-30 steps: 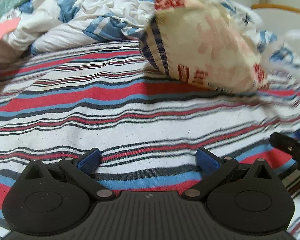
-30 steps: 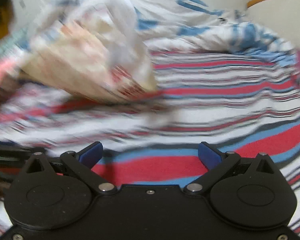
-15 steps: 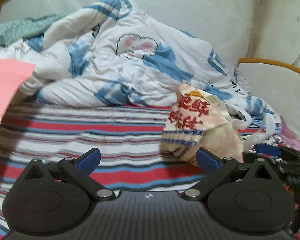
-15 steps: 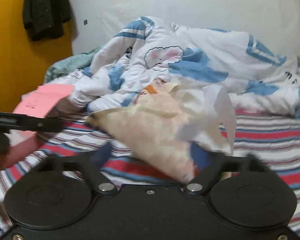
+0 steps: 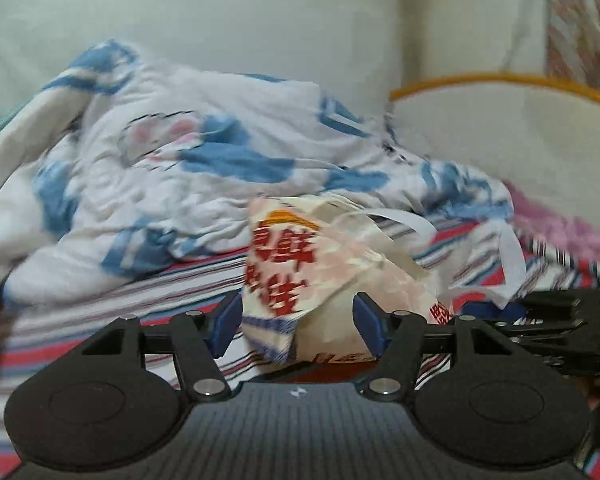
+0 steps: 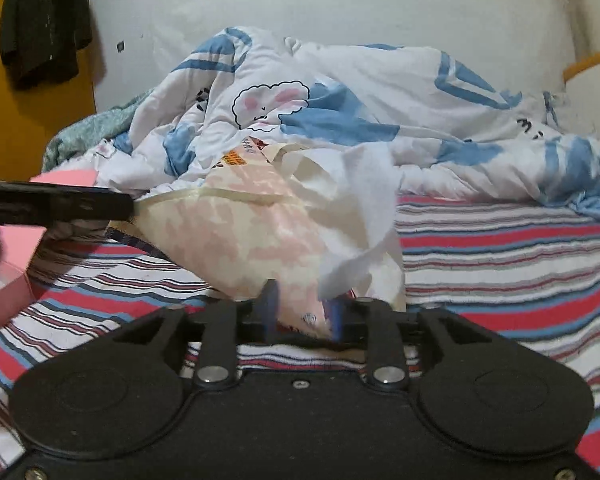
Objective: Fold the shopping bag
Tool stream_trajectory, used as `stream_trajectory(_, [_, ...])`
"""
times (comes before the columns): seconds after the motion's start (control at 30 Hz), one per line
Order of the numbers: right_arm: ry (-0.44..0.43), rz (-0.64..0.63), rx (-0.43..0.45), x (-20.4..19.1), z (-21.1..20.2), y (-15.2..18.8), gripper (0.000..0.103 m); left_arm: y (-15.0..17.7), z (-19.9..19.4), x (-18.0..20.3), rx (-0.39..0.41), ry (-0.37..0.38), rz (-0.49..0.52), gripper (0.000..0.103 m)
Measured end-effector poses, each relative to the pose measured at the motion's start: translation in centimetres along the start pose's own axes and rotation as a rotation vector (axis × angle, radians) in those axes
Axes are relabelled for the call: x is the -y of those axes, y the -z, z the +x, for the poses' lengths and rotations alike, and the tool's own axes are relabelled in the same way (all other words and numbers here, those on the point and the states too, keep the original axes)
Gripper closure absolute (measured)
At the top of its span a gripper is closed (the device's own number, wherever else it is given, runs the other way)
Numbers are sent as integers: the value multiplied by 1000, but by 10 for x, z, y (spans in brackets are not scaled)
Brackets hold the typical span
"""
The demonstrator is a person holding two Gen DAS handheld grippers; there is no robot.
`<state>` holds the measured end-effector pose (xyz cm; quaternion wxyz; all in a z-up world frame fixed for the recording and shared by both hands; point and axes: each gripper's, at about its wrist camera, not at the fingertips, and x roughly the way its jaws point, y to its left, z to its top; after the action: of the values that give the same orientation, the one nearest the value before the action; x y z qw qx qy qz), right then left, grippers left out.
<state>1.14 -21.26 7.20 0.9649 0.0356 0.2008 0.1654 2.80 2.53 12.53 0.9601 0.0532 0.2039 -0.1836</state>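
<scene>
The shopping bag [image 5: 300,264], cream with red characters and white handles [image 5: 512,256], hangs crumpled just above the striped bed sheet [image 5: 100,320]. My left gripper [image 5: 298,322] has the bag's end filling the gap between its blue pads, and its jaws are closing on it. In the right wrist view the same gripper [image 6: 128,204] enters from the left with the bag's edge drawn taut from its tip. My right gripper [image 6: 303,312] pinches the other end of the bag [image 6: 236,240] with its jaws closing; it also shows at the right of the left wrist view [image 5: 516,312].
A white and blue quilt [image 6: 340,100] is heaped along the wall behind the bag. A green blanket [image 6: 92,132] and a pink object [image 6: 16,248] lie at the left. A dark garment [image 6: 40,28] hangs on a yellow door. A white headboard with orange trim [image 5: 500,120] stands at the right.
Both grippers have risen and tilted up from the sheet. Their jaws have narrowed from wide open onto the bag, which now hangs between them, lifted off the sheet.
</scene>
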Motion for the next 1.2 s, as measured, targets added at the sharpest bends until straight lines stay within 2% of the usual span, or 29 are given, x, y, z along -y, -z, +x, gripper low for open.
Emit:
stream_trajectory(0.03, [-1,10,5,2,-4,2,53,1,7,4,-6,8,20,56])
stream_trajectory(0.07, [-2,21,8,5,-7,4,53,3,13,7,-21,17,32,72])
stream_trajectory(0.1, [-2,33,10,7,-11,4,53,5,19,9,-38,27,37,83])
stream_trajectory(0.17, [-10,67,21,13,-20,6,53,9,24,13,-55,64,42,94])
stream_trajectory(0.23, [-23,110,38,16,-33,9,53,14,23,20,-62,94,56,98])
stream_trajectory(0.37, [-66,198,54,15,-56,20,53,22,-6,48,-37,124,167,99])
stream_trajectory(0.5, [-172,291,12,7,-76,36,53,34,-54,78,-53,178,267,99])
stream_trajectory(0.53, [-210,338,-4,5,-80,40,51,39,-67,86,-63,189,294,99])
stream_trajectory(0.63, [-315,480,-40,4,-98,57,34,62,-108,113,-96,223,403,99])
stream_trajectory(0.7, [-331,529,-41,4,-118,68,34,82,-128,129,-115,230,480,99])
stream_trajectory(0.77, [-288,488,-26,0,-143,72,34,102,-141,143,-121,227,549,99])
stream_trajectory(0.93, [-173,241,-5,-23,-171,54,34,140,-142,167,-141,229,672,98])
stream_trajectory(1.07, [-140,10,-11,-40,-156,41,34,152,-131,171,-160,224,732,98])
stream_trajectory(1.2, [-120,-26,-86,-40,-114,37,34,154,-129,174,-161,220,767,98])
